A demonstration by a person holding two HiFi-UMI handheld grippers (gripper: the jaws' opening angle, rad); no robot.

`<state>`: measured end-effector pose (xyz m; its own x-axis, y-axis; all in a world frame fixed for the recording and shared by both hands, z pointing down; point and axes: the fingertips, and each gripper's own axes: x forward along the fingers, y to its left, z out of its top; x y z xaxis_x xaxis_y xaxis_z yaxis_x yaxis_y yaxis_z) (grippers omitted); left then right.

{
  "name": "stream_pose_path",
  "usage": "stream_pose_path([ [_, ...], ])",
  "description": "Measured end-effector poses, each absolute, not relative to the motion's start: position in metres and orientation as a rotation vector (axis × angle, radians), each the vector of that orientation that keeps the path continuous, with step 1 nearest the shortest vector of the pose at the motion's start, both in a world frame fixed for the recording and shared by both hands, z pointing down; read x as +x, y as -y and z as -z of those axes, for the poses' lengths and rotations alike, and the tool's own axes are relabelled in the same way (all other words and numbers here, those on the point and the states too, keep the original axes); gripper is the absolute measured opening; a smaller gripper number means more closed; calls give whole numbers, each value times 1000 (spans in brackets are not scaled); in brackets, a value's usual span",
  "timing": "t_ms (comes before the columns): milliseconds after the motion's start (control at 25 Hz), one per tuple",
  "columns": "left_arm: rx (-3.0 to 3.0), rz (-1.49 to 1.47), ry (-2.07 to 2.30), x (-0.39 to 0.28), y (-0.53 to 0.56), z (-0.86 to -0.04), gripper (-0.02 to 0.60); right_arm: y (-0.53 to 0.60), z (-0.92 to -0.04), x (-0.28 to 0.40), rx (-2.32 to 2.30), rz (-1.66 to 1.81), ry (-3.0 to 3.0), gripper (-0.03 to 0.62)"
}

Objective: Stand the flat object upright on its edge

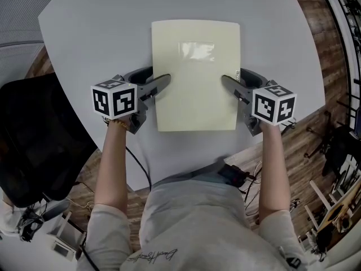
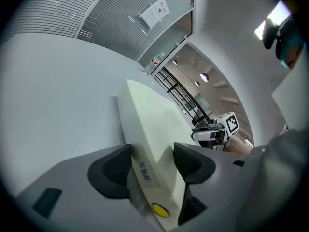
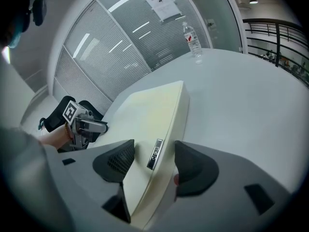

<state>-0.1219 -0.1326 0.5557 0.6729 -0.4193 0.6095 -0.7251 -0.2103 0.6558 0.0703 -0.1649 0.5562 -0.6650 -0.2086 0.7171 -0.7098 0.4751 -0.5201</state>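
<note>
1. Your left gripper [image 1: 152, 77] and right gripper [image 1: 237, 78] (two in all) gape apart, each straddling a side edge of the one flat object [image 1: 194, 95], flat on the table [image 1: 96, 33];
2. only the right gripper view shows one bottle [image 3: 193, 36].

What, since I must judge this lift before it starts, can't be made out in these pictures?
- Underside of the flat object: all views, it faces the table.
- Print on its edge label: right gripper view, too small.
- Text of the wall notice: both gripper views, too small.
- Label of the bottle: right gripper view, too small.
</note>
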Motion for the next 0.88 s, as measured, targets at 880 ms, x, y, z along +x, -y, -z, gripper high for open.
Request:
stream_pose_path([
  [880, 1837, -357, 930, -122, 133, -551, 262, 166, -553, 70, 785, -1160, 2156, 252],
])
